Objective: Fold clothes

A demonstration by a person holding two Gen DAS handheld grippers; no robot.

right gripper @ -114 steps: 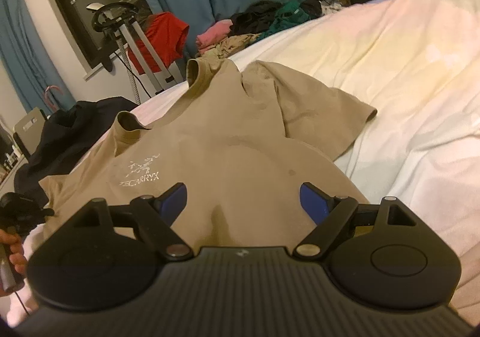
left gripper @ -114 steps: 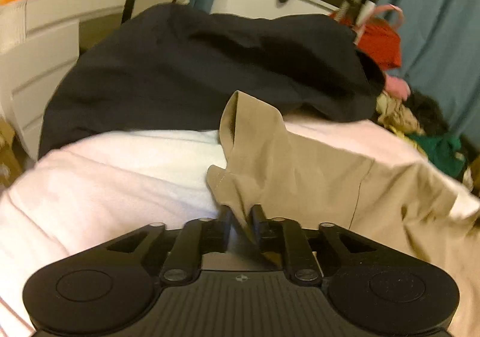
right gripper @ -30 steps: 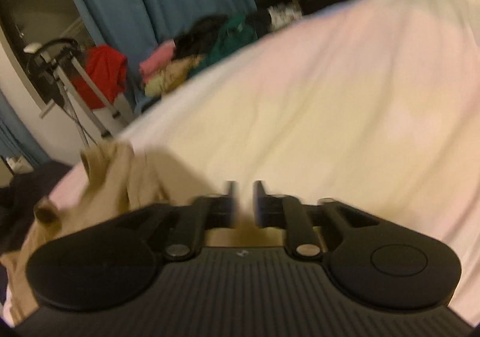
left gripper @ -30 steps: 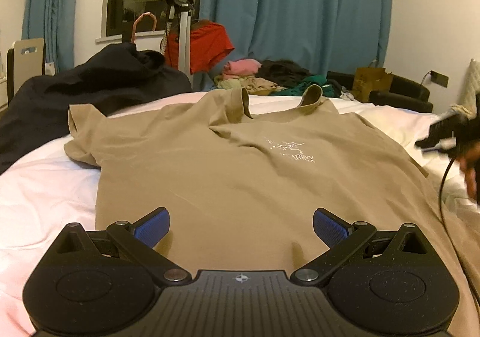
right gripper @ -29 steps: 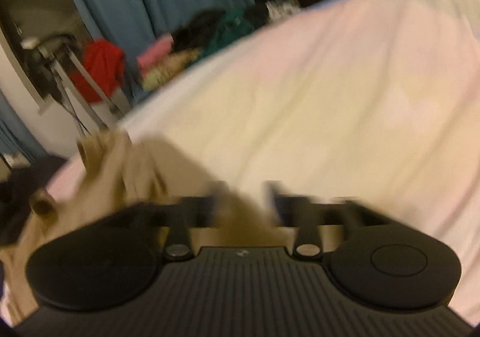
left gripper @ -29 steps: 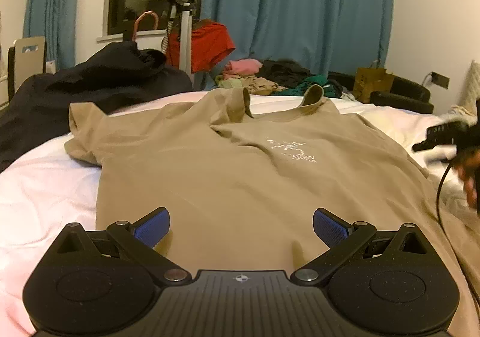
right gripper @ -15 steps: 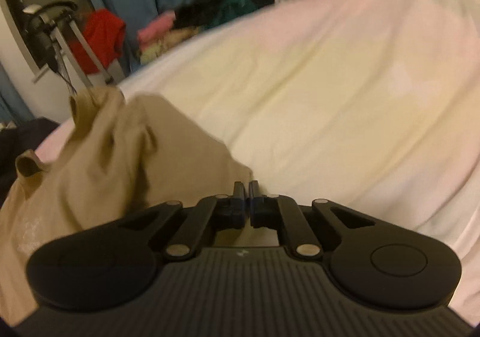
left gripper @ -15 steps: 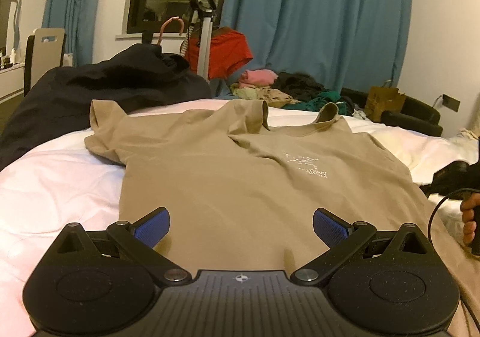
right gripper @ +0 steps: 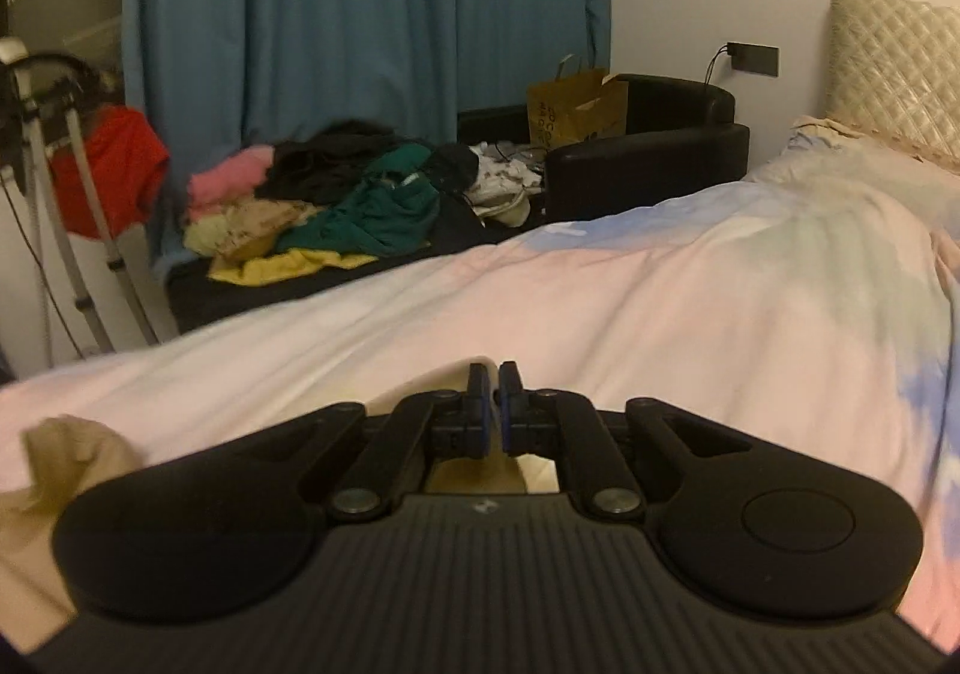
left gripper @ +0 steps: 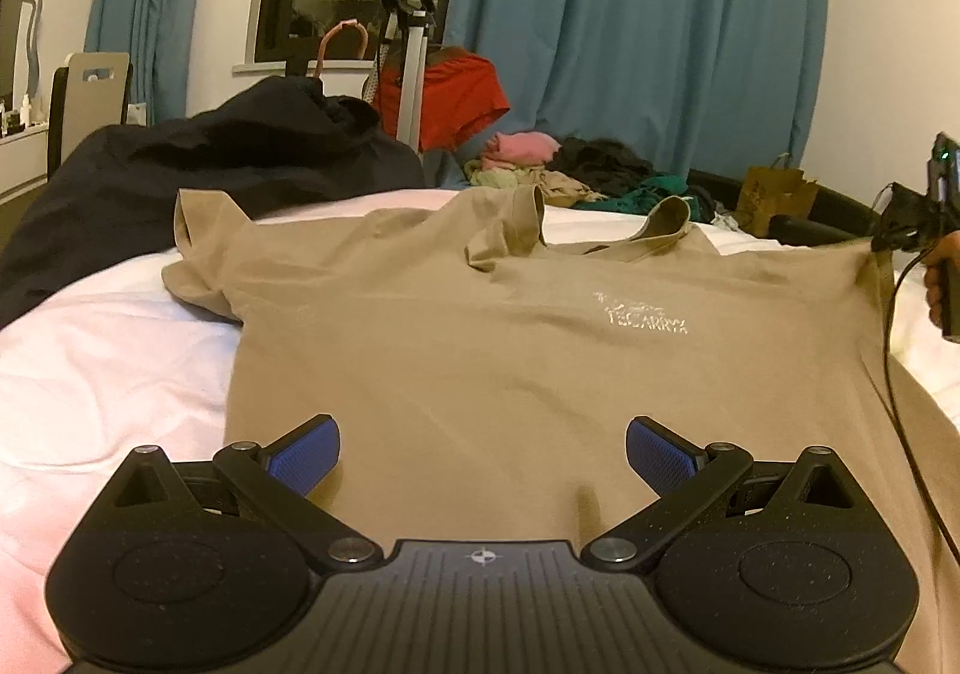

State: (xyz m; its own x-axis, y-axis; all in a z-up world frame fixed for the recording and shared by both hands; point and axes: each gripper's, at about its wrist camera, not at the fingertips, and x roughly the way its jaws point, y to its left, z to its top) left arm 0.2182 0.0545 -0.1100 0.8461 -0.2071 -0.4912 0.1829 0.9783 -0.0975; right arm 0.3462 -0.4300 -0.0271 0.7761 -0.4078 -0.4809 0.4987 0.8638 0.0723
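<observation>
Our left gripper (left gripper: 483,449) hovers low over the hem of the tan T-shirt (left gripper: 480,350), jaws spread wide and holding nothing. The shirt lies face-up on the pale bedspread (left gripper: 90,362), logo showing, left sleeve rumpled. At far right our right gripper (right gripper: 493,404) is clamped on the shirt's sleeve edge, now lifted higher than half a second ago.

Plain tan cotton T-shirt (left gripper: 480,350) with white chest lettering; pastel pink-and-blue blotched quilt (right gripper: 750,290); solid teal pleated curtains (left gripper: 636,32); black crumpled jacket (left gripper: 198,170).
</observation>
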